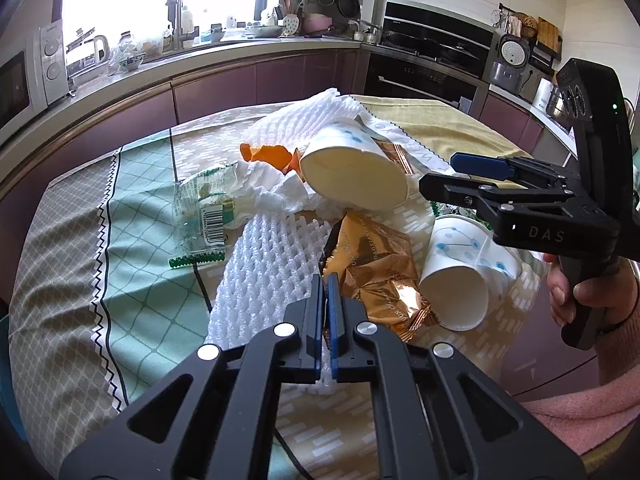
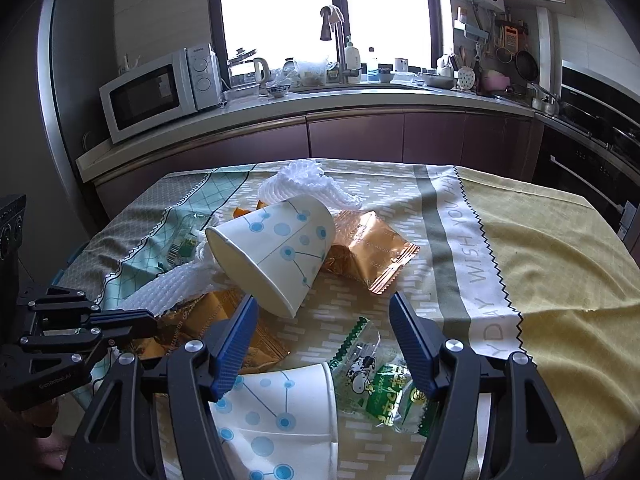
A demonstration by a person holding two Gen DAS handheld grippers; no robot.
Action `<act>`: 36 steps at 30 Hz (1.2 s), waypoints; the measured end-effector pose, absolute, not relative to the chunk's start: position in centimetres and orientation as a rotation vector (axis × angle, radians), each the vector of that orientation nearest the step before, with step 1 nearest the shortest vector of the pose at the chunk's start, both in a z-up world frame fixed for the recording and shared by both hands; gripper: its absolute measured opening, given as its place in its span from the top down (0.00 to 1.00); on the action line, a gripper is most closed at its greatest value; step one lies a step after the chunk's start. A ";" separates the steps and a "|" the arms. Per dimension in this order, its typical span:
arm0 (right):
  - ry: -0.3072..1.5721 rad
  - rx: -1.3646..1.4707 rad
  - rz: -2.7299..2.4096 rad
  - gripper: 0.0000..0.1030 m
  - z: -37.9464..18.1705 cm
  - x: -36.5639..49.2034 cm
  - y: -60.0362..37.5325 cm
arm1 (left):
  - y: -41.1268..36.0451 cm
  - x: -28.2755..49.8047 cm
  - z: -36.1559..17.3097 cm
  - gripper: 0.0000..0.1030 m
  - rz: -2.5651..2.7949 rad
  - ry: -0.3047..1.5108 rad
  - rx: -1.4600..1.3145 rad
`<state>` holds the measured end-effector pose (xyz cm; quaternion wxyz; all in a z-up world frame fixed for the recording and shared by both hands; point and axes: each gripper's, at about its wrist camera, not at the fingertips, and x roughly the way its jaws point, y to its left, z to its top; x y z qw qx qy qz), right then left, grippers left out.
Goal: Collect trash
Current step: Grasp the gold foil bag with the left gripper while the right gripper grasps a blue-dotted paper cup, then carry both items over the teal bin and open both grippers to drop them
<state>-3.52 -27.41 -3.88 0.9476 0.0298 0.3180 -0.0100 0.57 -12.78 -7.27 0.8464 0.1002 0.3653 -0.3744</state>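
Trash lies piled on the clothed table (image 1: 132, 216). My left gripper (image 1: 326, 280) is shut on the edge of a white foam net (image 1: 264, 268), beside a gold wrapper (image 1: 372, 272). A tipped paper cup (image 1: 352, 168) rests on crumpled tissue (image 1: 276, 188) and orange peel (image 1: 268, 154). A second cup (image 1: 464, 272) lies on its side under my right gripper (image 1: 440, 172). In the right wrist view my right gripper (image 2: 322, 308) is open above that cup (image 2: 280, 412) and a green clear wrapper (image 2: 380, 384); the tipped cup (image 2: 276, 248) lies just ahead. The left gripper (image 2: 148, 320) shows at the left.
A clear barcode wrapper (image 1: 204, 208) lies left of the pile. Another foam net (image 2: 308, 184) and a gold wrapper (image 2: 372, 252) lie behind the tipped cup. Kitchen counters with a microwave (image 2: 156, 92) and an oven (image 1: 432, 52) ring the table. Yellow cloth (image 2: 552, 248) covers the right side.
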 end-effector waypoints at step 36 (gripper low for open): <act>0.626 0.092 0.334 0.98 1.9 1.6 -15.0 | 11.0 3.9 -1.4 0.98 -0.524 0.664 -0.195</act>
